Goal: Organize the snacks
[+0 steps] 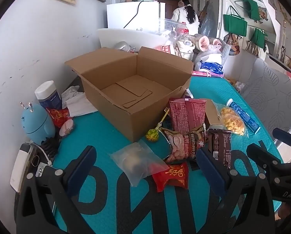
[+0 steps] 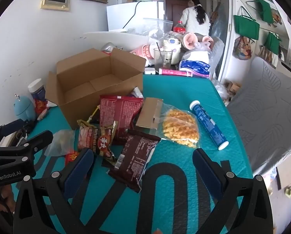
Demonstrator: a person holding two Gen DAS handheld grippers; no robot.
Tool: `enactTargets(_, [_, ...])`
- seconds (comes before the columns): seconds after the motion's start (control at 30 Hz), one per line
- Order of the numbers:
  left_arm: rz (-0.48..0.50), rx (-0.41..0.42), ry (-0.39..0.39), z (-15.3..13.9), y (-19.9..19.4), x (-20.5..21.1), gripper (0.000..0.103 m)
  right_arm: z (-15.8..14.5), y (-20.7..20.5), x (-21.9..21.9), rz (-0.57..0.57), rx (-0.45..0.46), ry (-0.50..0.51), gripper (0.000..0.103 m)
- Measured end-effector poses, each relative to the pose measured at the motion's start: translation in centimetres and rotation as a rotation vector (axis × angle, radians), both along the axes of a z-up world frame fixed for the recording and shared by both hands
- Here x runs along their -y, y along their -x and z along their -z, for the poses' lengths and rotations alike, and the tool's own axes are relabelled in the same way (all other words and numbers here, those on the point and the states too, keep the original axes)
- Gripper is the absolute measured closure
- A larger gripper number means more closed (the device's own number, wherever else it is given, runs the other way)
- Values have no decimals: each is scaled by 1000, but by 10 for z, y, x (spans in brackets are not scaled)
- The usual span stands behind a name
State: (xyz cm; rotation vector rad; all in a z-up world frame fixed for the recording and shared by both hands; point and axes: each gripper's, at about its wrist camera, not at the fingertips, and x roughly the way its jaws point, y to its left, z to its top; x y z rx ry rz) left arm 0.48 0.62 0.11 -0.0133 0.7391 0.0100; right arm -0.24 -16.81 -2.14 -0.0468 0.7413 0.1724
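Observation:
An open, empty cardboard box stands on the teal mat; it also shows in the right wrist view. Snacks lie in front of it: a clear bag, a red candy, a lollipop, a peanut packet, a big red packet, a dark brown packet, a waffle bag and a blue tube. My left gripper is open over the clear bag and red candy. My right gripper is open by the brown packet.
A blue toy, a white-capped jar and a phone sit at the mat's left edge by the wall. Cups, bottles and bags crowd the table behind the box. A grey patterned chair stands on the right.

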Motion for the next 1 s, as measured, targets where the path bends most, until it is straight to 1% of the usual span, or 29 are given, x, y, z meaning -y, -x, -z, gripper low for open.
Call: enactTargets(1.0, [2,4,-2,-2,3,1,0,-3,3,0,-9,-4,1,0])
